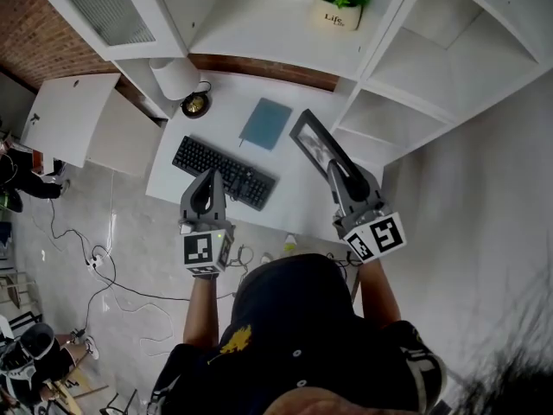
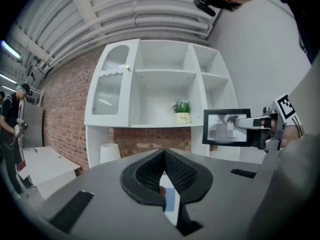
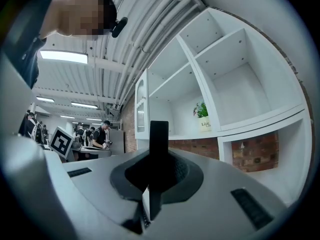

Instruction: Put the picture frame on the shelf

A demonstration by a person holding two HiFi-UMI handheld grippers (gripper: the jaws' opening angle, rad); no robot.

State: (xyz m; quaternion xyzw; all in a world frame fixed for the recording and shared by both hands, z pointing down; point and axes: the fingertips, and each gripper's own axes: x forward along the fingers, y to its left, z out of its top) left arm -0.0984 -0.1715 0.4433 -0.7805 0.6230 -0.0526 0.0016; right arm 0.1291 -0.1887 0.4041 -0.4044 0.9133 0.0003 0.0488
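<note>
My right gripper is shut on a black picture frame and holds it in the air over the right part of the white desk. In the right gripper view the frame stands edge-on as a dark upright bar between the jaws. From the left gripper view the frame shows its face, with the right gripper clamped on its side. The white shelf unit stands ahead. My left gripper hangs over the keyboard, its jaws together with nothing in them.
A flower pot sits on a middle shelf. On the desk lie a black keyboard and a blue notebook, with a white lamp shade and a small round clock beside them. Cables trail on the floor at left. A person stands far left.
</note>
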